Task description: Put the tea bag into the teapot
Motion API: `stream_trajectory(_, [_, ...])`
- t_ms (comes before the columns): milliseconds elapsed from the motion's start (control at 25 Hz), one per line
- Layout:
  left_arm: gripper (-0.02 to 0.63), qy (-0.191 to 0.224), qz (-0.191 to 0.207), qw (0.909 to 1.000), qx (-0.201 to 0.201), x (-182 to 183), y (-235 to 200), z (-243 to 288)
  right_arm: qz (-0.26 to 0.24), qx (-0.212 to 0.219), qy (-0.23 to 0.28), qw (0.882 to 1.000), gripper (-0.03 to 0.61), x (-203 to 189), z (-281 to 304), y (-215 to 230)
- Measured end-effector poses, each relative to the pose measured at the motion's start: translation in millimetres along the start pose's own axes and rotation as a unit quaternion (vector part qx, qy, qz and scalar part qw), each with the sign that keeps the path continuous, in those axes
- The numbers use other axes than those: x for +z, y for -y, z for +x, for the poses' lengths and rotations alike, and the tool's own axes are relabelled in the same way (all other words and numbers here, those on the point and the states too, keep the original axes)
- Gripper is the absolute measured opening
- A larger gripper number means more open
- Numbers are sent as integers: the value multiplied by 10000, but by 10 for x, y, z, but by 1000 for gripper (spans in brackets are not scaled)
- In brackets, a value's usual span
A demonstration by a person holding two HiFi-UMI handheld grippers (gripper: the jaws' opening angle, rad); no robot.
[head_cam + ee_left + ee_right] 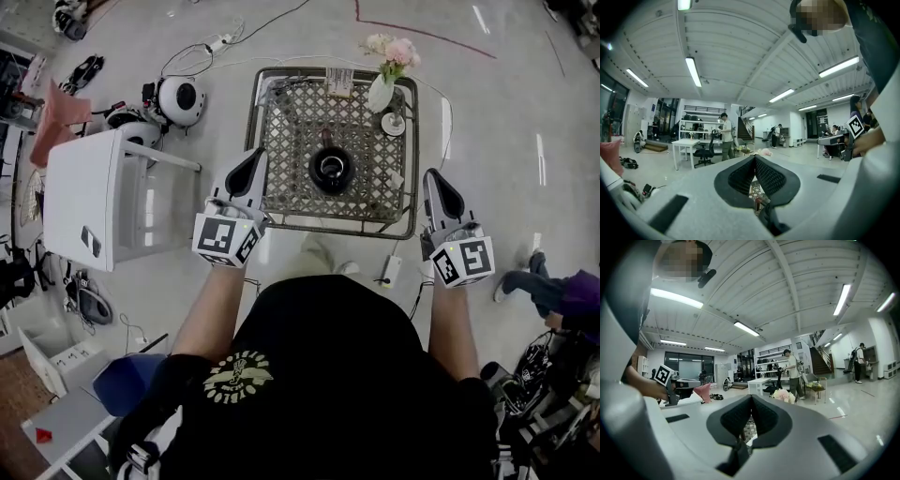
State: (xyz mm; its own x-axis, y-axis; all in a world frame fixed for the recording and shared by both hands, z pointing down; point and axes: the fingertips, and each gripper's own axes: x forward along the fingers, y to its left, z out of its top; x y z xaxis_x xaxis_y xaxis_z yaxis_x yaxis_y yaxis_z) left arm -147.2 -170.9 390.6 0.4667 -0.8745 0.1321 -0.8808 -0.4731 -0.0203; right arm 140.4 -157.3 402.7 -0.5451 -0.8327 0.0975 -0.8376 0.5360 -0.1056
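Standing over a lattice table (291, 112), set square ahead and within reach of both arms. Holding the left gripper (258, 155) over the near left edge and the right gripper (433, 176) just off the right edge, both with pads pressed together on nothing, seemingly poised to start. At the table's middle, a black teapot (330, 169), mouth apparently uncovered to take the bag. Off at the far right corner, a vase (380, 94), out of the way. No sure sight of the tea bag: perhaps the small printed packet (339, 82) at the far edge, untouched.
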Motion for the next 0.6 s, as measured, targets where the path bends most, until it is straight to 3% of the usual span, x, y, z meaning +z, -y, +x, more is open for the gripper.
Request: stream_trajectory(600, [-3, -6, -111, 9982, -593, -127, -375, 778, -11, -291, -174, 9994, 6, -7, 694, 135])
